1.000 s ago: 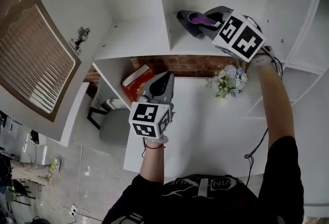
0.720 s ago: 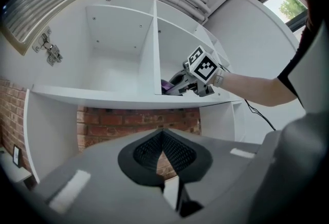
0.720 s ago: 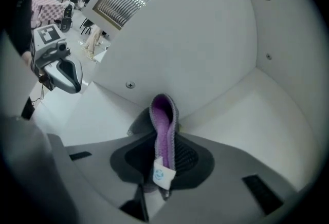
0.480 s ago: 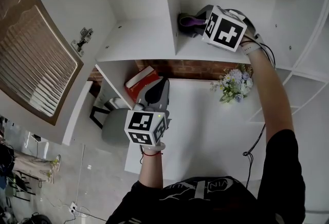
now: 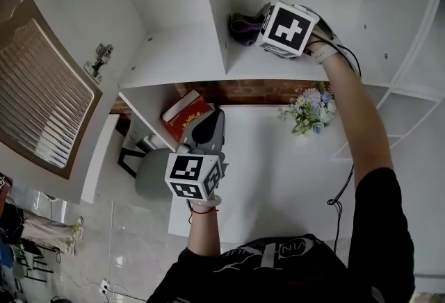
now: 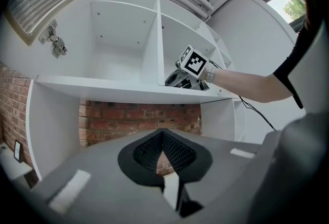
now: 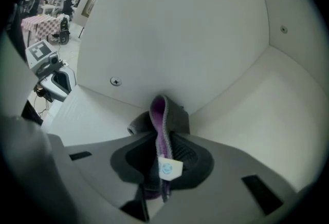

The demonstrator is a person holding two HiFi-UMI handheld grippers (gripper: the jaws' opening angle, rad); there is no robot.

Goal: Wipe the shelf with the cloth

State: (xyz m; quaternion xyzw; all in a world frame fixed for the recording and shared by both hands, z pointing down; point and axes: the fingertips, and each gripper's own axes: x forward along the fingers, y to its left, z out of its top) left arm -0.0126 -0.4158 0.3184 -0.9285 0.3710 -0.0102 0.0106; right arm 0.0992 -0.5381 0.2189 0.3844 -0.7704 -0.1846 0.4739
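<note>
Under the cabinet top, head view: the right claw [image 5: 254, 23] pinches a folded grey cloth with purple lining [image 5: 240, 25] and holds it down on the white laminate shelf [image 5: 174, 51], in the right compartment.
- Change over the last second: claw and cloth have slid left, and the cloth now sits just beside the white upright divider [image 5: 208, 3].
- Reading: this stroke has reached its left end. The outer part of the board probably remains to be done.
- The left claw [image 5: 211, 121] hangs low over the white desk [image 5: 278, 169], apparently idle.
- Surroundings: a red box [image 5: 182, 112] below the shelf, a bunch of pale flowers [image 5: 309, 105], and a red brick wall [image 5: 243, 89] behind.

Left gripper view: the left claw [image 6: 162, 138] is pressed together with nothing in it. Brick shows beyond it. The right claw [image 6: 177, 80] is on the shelf, well apart.

Right gripper view: the right claw [image 7: 162, 159] is clamped on the cloth [image 7: 159, 112], with a small white tag [image 7: 168, 168] at the pads. The cloth points into the corner, but contact with the divider can't be confirmed. The surface is smooth and white, with no visible dirt.
</note>
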